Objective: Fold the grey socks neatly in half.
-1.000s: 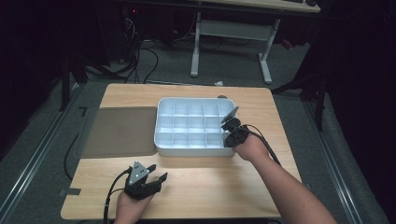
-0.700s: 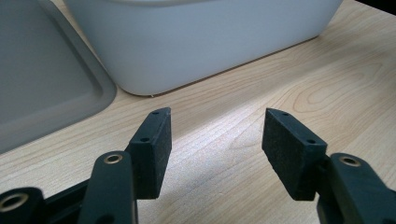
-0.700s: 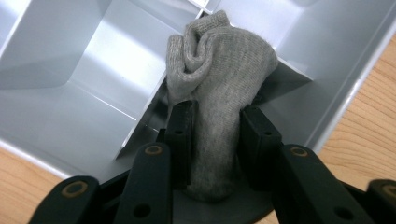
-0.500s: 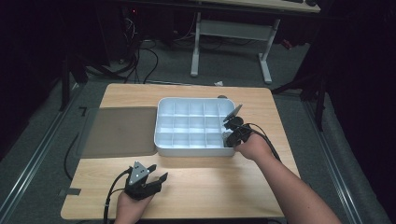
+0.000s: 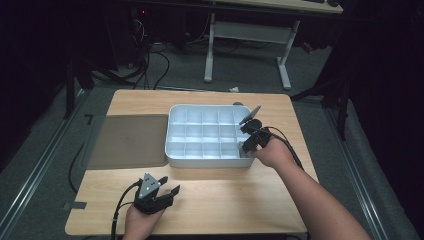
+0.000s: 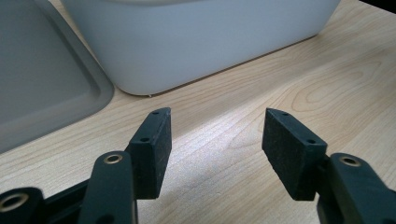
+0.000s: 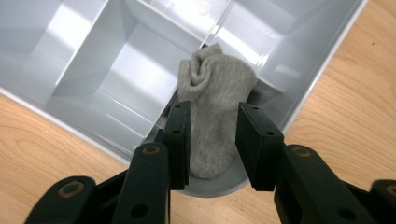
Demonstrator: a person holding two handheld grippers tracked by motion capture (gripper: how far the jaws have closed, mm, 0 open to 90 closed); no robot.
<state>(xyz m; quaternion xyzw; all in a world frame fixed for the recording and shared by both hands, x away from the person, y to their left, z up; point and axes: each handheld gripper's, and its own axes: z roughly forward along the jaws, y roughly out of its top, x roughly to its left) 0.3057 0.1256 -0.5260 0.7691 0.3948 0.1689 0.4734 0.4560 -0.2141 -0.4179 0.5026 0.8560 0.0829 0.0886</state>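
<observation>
**A:** So where are we? We see the grey sock (image 7: 212,112) sitting in the corner compartment of the white divided tray (image 5: 172,131), the corner nearest our right hand. It's bunched up at the top and leans on the divider wall.

**B:** Yep, and our right tool (image 7: 212,140) hangs right over it. Its jaws have just been opening, and they're released now: the sock sits between them, but there's a gap on the right side, so no squeeze. Every other compartment we can see looks bare.

**A:** And the left tool (image 5: 159,192)?

**B:** Released too, jaws spread wide with nothing between them, resting low on the bench (image 5: 240,200) near the front edge, well short of the tray. The flat grey lid (image 5: 127,140) lies just beside the tray's left wall.
</observation>
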